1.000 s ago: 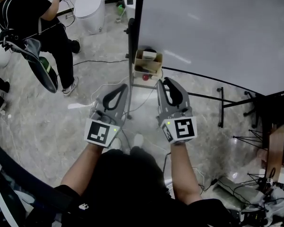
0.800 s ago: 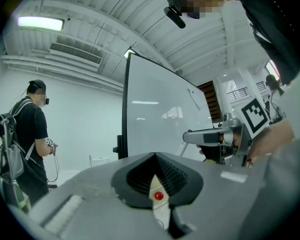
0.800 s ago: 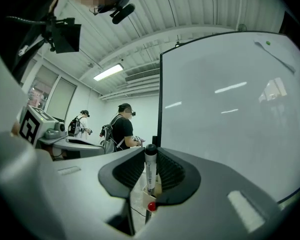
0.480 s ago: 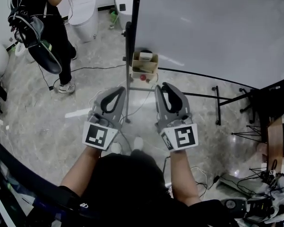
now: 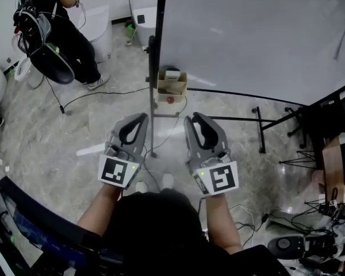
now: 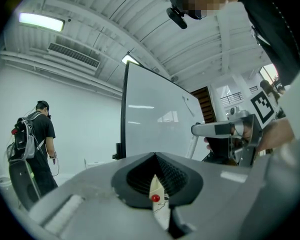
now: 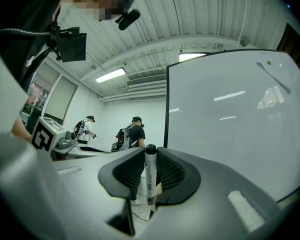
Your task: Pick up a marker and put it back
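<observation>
Head view. Left gripper [image 5: 139, 119] and right gripper [image 5: 195, 119] are held side by side, both pointing roughly level toward a large white whiteboard on a black stand [image 5: 247, 33]. A small open brown cardboard box [image 5: 171, 87] hangs at the whiteboard's lower left corner, just beside the black upright. A small red round thing [image 5: 171, 100] shows at its front. Both grippers are well apart from the box. The right gripper's load cannot be made out from here. A person in black with a backpack [image 5: 52, 22] stands well apart, at upper left.

Left gripper view. Tongs are closed tip to tip with nothing between them. The box and the red thing show through the hollow behind the tips.

Right gripper view. Tongs are narrow and clamped on a white marker with a black cap [image 7: 150, 176]. It stands upright across the pads, cap up, in mid-air before the whiteboard and not in the box.

Risks, as judged:
- The pads hold the marker along a thin line, so a quick swing or a slackened grip could let it pivot or slide out.
- The box mouth is small, so a poorly aimed marker may catch the rim and tip the light box.
- The black upright is just beside the box, and a jaw may strike it on approach.
- Released too high, the marker could bounce out onto the grey marble floor [image 5: 75, 142].
</observation>
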Tool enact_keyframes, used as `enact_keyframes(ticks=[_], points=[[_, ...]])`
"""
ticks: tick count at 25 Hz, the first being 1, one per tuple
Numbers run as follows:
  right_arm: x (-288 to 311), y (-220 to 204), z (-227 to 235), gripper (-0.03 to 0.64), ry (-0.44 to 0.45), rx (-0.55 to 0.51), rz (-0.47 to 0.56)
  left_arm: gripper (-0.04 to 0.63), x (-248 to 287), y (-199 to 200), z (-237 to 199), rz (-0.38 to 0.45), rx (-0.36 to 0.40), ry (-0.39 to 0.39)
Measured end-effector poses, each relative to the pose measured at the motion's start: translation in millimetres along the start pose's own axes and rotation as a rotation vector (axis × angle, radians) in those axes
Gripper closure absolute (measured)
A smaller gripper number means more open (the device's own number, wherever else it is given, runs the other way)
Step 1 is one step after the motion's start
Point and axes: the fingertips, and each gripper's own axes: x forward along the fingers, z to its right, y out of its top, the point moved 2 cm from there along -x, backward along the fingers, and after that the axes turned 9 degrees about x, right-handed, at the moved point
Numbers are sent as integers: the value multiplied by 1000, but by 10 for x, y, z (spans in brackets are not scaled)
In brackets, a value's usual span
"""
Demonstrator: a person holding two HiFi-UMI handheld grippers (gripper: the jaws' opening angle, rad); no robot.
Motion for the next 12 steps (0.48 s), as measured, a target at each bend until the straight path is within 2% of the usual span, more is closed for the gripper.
enact_keyframes(ticks=[12], points=[[-220,187,-57,538,-39,-18,32,592,-77,62,-88,17,1,-10]])
